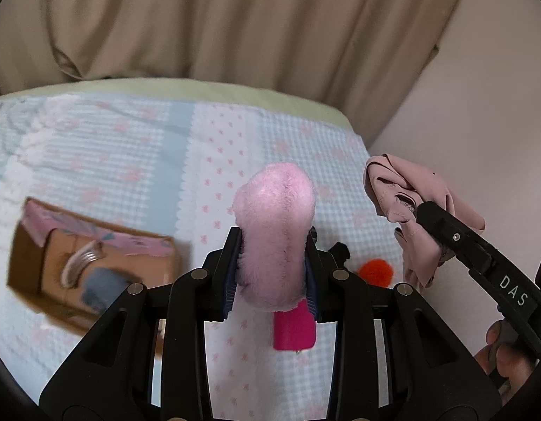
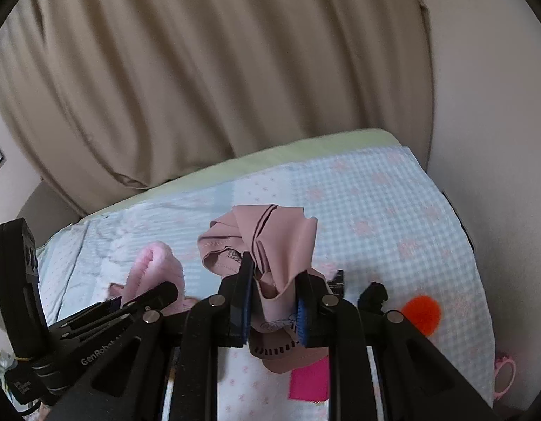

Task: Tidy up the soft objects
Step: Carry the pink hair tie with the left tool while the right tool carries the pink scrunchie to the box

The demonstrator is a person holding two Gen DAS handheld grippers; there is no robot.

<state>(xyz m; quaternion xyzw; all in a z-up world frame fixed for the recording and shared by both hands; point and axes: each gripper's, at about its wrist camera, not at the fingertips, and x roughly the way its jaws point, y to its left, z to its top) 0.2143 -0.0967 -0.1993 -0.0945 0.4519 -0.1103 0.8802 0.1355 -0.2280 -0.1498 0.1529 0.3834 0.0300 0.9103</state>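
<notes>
Left wrist view: "DAS" lettering on right gripper [image 1: 419, 212].

Open bedspread [image 1: 112, 161] beyond cardboard box [image 1: 91, 266]

Soft even indoor light, faint shadows, heavy fisheye bending with dark vignetted corners, cardboard box [image 1: 91, 263] motion-blurred

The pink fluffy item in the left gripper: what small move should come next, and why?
Probably swing the left gripper left toward the cardboard box. It is shut on the pink fluffy item, held above the bedspread, and the open box already holds soft things, so it looks like the place for it.
</notes>
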